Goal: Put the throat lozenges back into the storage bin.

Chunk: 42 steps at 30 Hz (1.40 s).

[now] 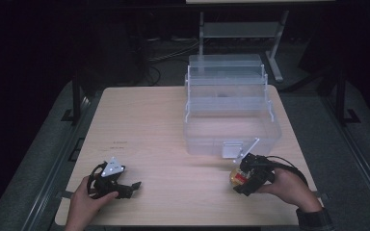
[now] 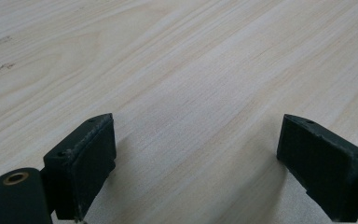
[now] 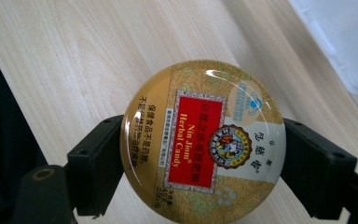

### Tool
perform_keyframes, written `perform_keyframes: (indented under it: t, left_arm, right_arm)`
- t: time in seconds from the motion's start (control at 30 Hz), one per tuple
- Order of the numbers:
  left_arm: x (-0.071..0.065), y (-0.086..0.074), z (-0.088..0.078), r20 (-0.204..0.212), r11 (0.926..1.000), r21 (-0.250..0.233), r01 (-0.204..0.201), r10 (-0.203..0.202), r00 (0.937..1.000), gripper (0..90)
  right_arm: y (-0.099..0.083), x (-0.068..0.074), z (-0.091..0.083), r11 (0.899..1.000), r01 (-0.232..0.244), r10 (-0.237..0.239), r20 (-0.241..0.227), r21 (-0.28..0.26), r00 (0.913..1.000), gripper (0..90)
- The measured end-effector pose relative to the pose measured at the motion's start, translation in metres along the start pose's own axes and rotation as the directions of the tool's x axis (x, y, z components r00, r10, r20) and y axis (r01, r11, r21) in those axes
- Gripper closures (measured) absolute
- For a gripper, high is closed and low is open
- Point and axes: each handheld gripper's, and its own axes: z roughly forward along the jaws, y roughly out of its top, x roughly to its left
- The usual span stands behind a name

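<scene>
We hold a candy tin just short of the open storage box.

At lower left of the high view our left gripper (image 1: pixel 134 185) rests low over the wooden table (image 1: pixel 164 125), and in the left gripper view its jaws stand wide apart with bare wood between them, likely parked so it keeps out of the way. At lower right our right gripper (image 1: pixel 237 177) clamps the round herbal candy tin (image 3: pixel 204 140) by its rim, one pad on each side, lid facing the camera. The clear plastic tiered box (image 1: pixel 231 108) sits open in the upper middle, just beyond the tin, so we judge the tin is meant for it.
</scene>
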Motion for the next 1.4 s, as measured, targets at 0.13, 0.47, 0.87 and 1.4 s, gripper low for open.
perform_keyframes:
  t: [0.13, 0.47, 0.87, 1.4]
  left_arm:
    - [0.000, 0.000, 0.000, 0.000, 1.0000, 0.000, 0.000, 0.000, 1.0000, 10.7]
    - [0.000, 0.000, 0.000, 0.000, 1.0000, 0.000, 0.001, -0.001, 1.0000, 10.7]
    - [0.000, 0.000, 0.000, 0.000, 1.0000, 0.000, 0.001, -0.001, 1.0000, 10.7]
    - [0.000, 0.000, 0.000, 0.001, 1.0000, -0.001, 0.001, -0.001, 1.0000, 10.7]
  right_arm:
    - [-0.004, -0.004, -0.005, 1.000, -0.007, 0.007, 0.006, -0.004, 1.0000, 19.7]
    - [-0.012, -0.014, -0.015, 0.999, -0.044, 0.044, 0.015, -0.015, 0.9989, 19.8]
    - [-0.018, -0.023, -0.030, 0.996, -0.078, 0.079, 0.030, -0.030, 0.9964, 19.7]
    - [-0.019, -0.036, -0.057, 0.994, -0.095, 0.098, 0.063, -0.048, 0.9932, 19.8]
